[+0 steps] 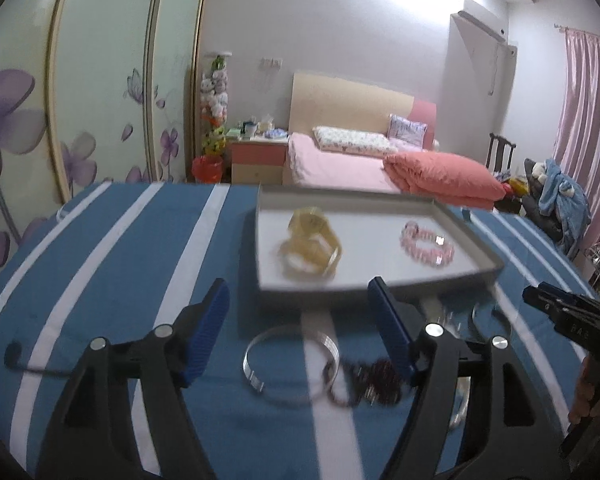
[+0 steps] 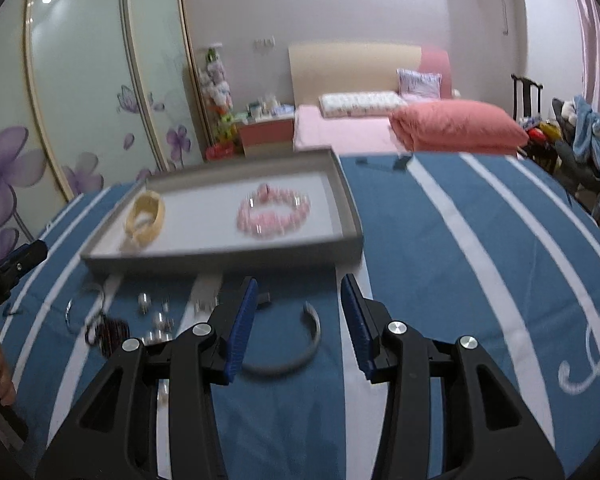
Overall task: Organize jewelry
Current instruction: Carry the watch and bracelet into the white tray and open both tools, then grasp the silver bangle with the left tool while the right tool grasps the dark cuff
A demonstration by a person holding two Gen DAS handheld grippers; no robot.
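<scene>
Grey and shallow, the rectangular cardboard tray (image 2: 342,208) is our landmark on the blue-and-white striped tablecloth (image 2: 440,280). Inside it lie a pale yellow plastic bangle (image 2: 146,216) toward its left side and a pink beaded bracelet (image 2: 274,214) toward its right, so we judge those two already sorted. In front of the tray, loose on the cloth, wait the pieces not yet placed: a clear glassy bangle (image 1: 290,364), a dark red beaded bracelet (image 1: 374,384) touching it, several small silver rings (image 2: 156,316) and a grey open metal cuff (image 2: 296,344).

We hold our left gripper (image 1: 300,304) just before the tray's near edge, jaws spread wide and empty, with the clear bangle between its fingers' line of sight, probably its next pick. Our right gripper (image 2: 300,300) hovers likewise released and empty, framing the grey cuff, which lies open side toward the tray.
</scene>
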